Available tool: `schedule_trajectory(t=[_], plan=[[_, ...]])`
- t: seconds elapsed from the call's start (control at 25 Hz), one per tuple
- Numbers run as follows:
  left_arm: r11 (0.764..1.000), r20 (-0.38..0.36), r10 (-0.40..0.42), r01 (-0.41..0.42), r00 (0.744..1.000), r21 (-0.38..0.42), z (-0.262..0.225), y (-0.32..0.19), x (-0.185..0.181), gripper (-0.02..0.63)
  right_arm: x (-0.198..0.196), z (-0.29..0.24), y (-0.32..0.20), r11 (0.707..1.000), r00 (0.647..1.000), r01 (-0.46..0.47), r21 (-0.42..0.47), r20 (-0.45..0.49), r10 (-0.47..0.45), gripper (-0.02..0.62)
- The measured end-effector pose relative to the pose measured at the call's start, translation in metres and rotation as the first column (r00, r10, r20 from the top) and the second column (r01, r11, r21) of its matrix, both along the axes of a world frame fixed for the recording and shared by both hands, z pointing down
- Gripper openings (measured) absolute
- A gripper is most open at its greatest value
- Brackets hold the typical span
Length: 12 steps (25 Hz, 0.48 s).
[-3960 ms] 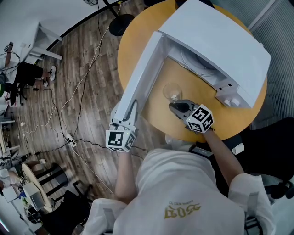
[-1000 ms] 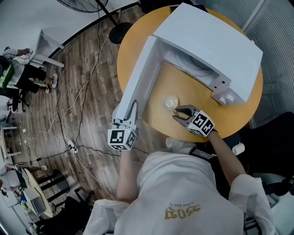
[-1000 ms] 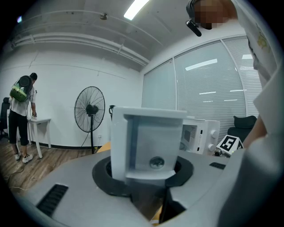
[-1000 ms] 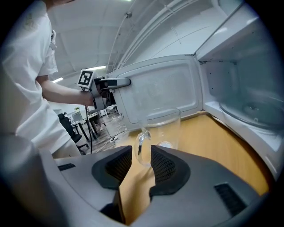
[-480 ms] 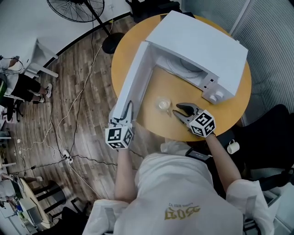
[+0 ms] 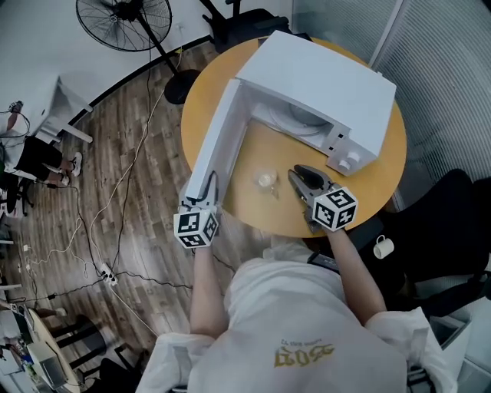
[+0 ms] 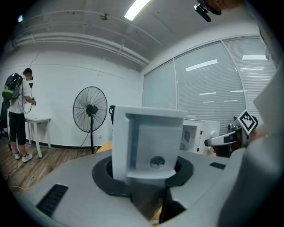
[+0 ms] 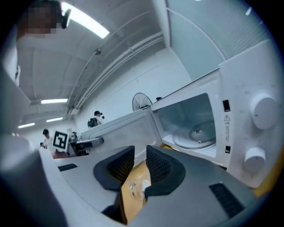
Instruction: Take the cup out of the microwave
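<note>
The clear glass cup (image 6: 266, 180) stands on the yellow round table (image 6: 383, 180), in front of the open white microwave (image 6: 318, 73). My right gripper (image 6: 295, 173) hovers just right of the cup and apart from it. Its jaws are closing with nothing between them, and a narrow gap still shows between the pads. In the right gripper view the cup (image 8: 135, 189) lies below that gap. My left gripper (image 6: 209, 186) is shut on the free end of the microwave door (image 6: 219, 130), which fills the space between its jaws in the left gripper view (image 7: 148, 142).
The glass turntable (image 8: 197, 135) sits bare inside the microwave. A standing fan (image 6: 123, 15) is beyond the table. A white mug (image 6: 381, 246) and a black chair (image 6: 449, 222) are at the right. Cables run over the wooden floor at the left.
My right gripper rose and drew back from the cup while its jaws narrowed. The cup stayed on the table. The left gripper kept its hold on the door.
</note>
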<state>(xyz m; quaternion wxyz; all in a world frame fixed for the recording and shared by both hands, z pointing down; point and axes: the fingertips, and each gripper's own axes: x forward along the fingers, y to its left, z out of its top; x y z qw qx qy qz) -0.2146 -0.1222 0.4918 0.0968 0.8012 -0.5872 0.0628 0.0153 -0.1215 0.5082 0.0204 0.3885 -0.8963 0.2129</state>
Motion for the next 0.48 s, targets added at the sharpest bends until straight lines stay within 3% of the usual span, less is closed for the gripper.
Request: schedule_trajectory(t=[0.08,0.16,0.48], plan=[[1.000,-0.001,0.002,-0.002,1.000,-0.002,-0.001,-0.001,0.001,0.166,0.007,-0.007,0.002,0.999,0.998,-0.035,-0.019,0.054,0.035,0.065],[1.000,-0.002,0.003,-0.003,1.000,-0.007,0.000,-0.001,0.000,0.167,0.012,-0.012,0.005,0.999,0.998,-0.052,-0.015,0.038,0.053,0.011],[1.000,-0.001,-0.001,0.001,1.000,-0.004,0.001,0.001,0.002,0.167,0.043,-0.033,-0.004,0.975,0.973,-0.213,0.068,-0.082,0.218,0.011]])
